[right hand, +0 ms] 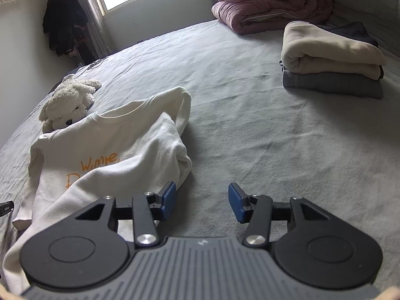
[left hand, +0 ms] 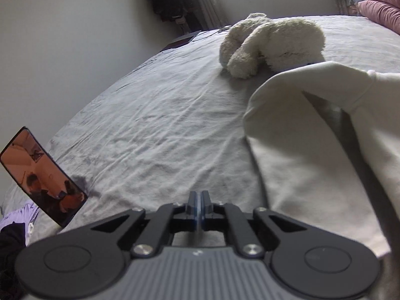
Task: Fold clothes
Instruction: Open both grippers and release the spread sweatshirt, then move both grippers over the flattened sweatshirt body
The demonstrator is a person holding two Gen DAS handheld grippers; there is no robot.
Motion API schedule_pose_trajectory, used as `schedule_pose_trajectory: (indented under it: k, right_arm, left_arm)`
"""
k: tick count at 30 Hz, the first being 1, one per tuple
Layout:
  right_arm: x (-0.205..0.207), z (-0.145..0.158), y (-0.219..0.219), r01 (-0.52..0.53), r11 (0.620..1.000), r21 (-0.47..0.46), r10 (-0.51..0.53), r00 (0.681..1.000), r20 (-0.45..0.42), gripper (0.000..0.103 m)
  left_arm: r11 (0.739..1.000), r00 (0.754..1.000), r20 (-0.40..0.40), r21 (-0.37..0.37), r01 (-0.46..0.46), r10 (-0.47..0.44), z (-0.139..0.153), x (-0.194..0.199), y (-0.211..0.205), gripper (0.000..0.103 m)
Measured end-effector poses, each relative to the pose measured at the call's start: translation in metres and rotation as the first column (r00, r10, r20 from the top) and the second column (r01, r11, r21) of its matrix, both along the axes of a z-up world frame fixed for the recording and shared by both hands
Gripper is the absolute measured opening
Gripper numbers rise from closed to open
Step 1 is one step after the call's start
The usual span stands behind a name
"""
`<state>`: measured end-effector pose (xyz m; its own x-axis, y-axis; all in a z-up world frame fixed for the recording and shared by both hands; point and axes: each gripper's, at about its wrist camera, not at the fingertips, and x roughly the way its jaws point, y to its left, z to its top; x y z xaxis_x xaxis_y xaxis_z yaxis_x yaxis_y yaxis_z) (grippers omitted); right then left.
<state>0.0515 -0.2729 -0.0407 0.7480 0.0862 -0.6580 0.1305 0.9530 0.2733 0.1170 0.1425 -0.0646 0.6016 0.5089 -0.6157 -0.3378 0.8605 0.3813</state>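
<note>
Nearest me, my left tool [left hand: 199,206] has its pads pressed flat together with nothing visibly caught between them, hovering over the grey bed sheet [left hand: 155,130] just left of the sweatshirt's edge. My right tool [right hand: 202,201] stands with its blue pads [right hand: 169,196] apart and only bare sheet between them; its left pad sits just beside the garment's near fold. The cream sweatshirt [right hand: 112,140] lies front up on the left half of the bed, orange handwriting partly covered by a sleeve folded across the chest, the other sleeve looping by the collar. Left of my left tool a phone [left hand: 42,175] stands propped. Beyond the collar lies a white plush dog [right hand: 70,100]. Far right I see a folded stack [right hand: 330,60], cream on grey, then a rolled pink quilt [right hand: 272,2].
</note>
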Motion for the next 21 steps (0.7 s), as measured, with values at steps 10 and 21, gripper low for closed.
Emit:
schedule_pose_trajectory:
  k: [10, 21]
  right_arm:
    - [0.001, -0.011, -0.002, 0.001, 0.994, 0.106, 0.006, 0.998, -0.069, 0.057]
    - [-0.008, -0.007, 0.007, 0.019, 0.963, 0.267, 0.015, 0.992, -0.124, 0.058]
  left_arm:
    - [0.945, 0.998, -0.027, -0.324, 0.046, -0.058, 0.03, -0.031, -0.006, 0.043]
    - [0.692, 0.977, 0.012, -0.705, 0.158, -0.211, 0.017, -0.067, -0.04, 0.061]
